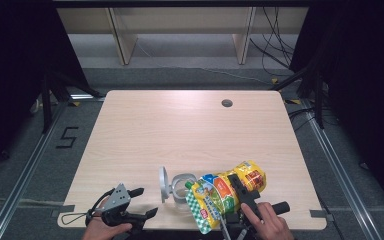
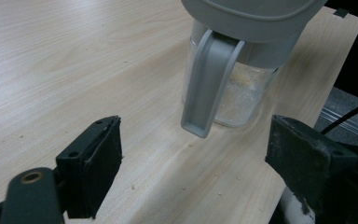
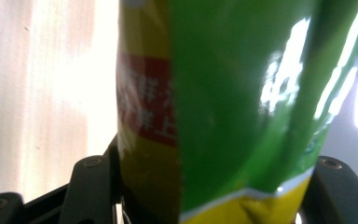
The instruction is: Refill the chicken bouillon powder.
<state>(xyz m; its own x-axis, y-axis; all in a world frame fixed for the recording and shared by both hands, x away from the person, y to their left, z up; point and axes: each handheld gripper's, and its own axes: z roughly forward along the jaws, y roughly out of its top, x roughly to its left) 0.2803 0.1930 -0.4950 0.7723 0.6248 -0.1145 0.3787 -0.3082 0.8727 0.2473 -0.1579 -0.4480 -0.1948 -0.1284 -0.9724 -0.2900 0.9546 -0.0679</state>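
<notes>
At the near edge of the table (image 1: 145, 125), the right gripper (image 1: 244, 196) was clamped on a yellow-and-green snack bag (image 1: 225, 192), the bag wedged between both jaws and tilted toward the jar. The left gripper (image 1: 147, 202) stood released, jaws wide apart and clear of anything. Just beyond it sat the clear jar (image 2: 242, 93), its grey lid (image 1: 163, 183) flipped up, bag mouth at its opening.
</notes>
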